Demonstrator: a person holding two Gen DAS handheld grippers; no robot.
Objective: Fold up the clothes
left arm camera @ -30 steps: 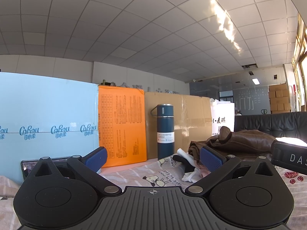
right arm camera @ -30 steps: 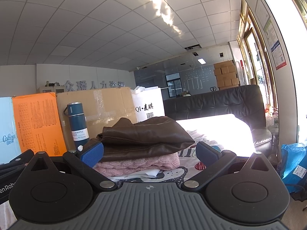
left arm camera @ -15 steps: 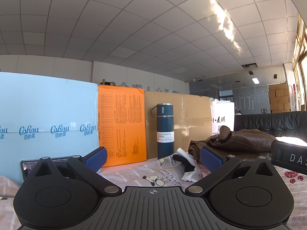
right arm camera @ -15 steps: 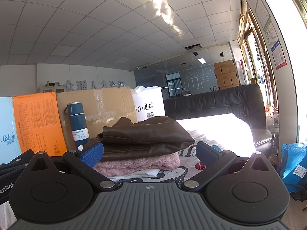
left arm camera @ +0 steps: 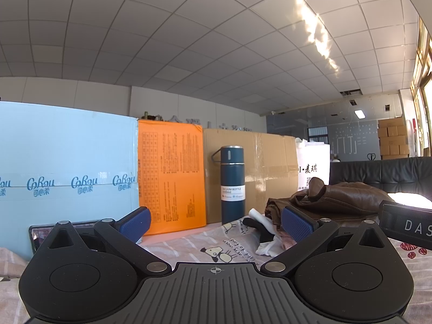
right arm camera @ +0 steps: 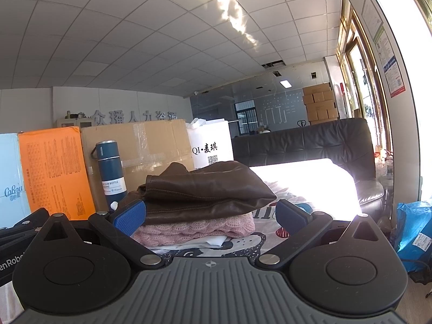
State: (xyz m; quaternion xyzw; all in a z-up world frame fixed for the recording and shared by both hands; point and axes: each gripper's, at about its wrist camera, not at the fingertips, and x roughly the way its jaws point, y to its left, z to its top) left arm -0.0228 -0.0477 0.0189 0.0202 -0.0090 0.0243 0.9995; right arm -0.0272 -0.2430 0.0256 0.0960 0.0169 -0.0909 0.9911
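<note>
Straight ahead of the right tool [right arm camera: 210, 214], on the cartoon-printed cloth covering the worktop [right arm camera: 243, 243], sits a stack of folded clothes: a brown leather jacket [right arm camera: 205, 191] on top, a pink cable-knit sweater [right arm camera: 197, 229] beneath it, and a white garment [right arm camera: 199, 243] at the bottom. The jacket looks stiff and glossy, its edges roughly squared; the knit looks soft and bulges slightly past the layers above. From the left wrist view the same pile lies to the right, with a loose white and black piece [left arm camera: 263, 232] trailing from its near-left side.

Both tools are released and carry nothing: the right tool has its blue pads wide apart with the stack between and beyond them, and the left tool [left arm camera: 214, 224] gapes over bare cloth. Judging by this, the stack is nearly done; a good next step would be pinching the trailing piece at its edges with both tools and laying it flat without nudging the pile.

Behind stand a dark blue vacuum bottle [left arm camera: 232, 185], an orange box [left arm camera: 170, 178], a brown cardboard carton [left arm camera: 270, 172] and a pale blue box [left arm camera: 67, 172].
</note>
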